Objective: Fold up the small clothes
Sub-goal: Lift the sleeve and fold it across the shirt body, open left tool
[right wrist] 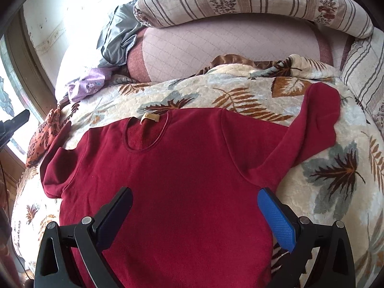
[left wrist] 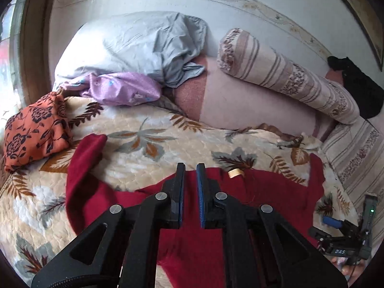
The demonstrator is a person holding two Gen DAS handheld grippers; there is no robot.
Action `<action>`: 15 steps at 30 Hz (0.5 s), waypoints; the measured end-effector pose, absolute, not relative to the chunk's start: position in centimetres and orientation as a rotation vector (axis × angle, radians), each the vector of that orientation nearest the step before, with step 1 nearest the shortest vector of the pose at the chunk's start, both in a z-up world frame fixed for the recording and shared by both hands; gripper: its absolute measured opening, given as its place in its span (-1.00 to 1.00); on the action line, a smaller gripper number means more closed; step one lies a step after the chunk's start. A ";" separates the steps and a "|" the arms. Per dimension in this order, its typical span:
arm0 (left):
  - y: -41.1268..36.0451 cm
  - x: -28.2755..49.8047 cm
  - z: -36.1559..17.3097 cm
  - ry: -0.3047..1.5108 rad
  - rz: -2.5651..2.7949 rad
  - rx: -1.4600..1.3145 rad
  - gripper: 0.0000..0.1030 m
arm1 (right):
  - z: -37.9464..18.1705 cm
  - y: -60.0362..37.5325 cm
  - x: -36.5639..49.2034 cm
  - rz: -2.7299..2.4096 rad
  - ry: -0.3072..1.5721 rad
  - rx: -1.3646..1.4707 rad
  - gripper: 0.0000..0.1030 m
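Jaws first: we are holding the left gripper (left wrist: 190, 165) nearly closed, its pads a narrow slit apart with nothing visibly pinched between them, while we are keeping the right gripper (right wrist: 195, 198) spread wide and empty above the shirt (right wrist: 182, 168). We are looking at that red shirt lying face up and mostly flat on the blanket (right wrist: 324, 180), neck and label (right wrist: 150, 117) toward the pillows, one sleeve (right wrist: 312, 129) angled out and up to the right, the other sleeve (right wrist: 57, 168) bunched short on the left. We are judging the fold as barely begun, since the body is lying spread open. What could go wrong from here: the left jaws, closing on air, are carrying no cloth, so a fold pulled from that side would do nothing; the plush blanket is likely gripping the fabric, so a dragged sleeve may rumple the body or pull it askew; and a deep pinch could take blanket along with shirt. We are seeing no container anywhere for finished clothes. Further out, an orange cloth (left wrist: 36, 129) and a purple cloth (left wrist: 120, 88) are lying near the blanket's far left corner, a grey pillow (left wrist: 124, 45) behind them, and a striped bolster (left wrist: 288, 76) is resting along the wall.
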State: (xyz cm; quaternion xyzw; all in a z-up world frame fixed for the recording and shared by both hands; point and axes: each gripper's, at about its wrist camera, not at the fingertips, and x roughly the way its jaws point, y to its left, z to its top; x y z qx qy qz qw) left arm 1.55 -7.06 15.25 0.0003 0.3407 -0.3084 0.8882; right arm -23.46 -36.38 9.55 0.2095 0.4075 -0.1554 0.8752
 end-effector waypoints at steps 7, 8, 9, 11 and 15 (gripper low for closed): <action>1.8 7.5 9.7 0.777 -0.273 0.060 0.49 | 8.9 -36.3 -24.2 -0.315 0.872 0.414 1.00; 2.8 8.6 8.7 0.801 -0.253 0.054 0.49 | 8.5 -36.3 -24.0 -0.309 0.879 0.427 1.00; 3.5 9.6 7.7 0.830 -0.243 0.045 0.49 | 8.1 -36.4 -23.8 -0.304 0.886 0.436 1.00; 3.8 11.4 6.0 0.882 -0.235 0.050 0.49 | 7.4 -36.2 -23.4 -0.298 0.900 0.440 1.00; 1.9 13.2 4.1 0.903 -0.282 0.104 0.49 | 6.1 -35.5 -22.3 -0.280 0.946 0.427 1.00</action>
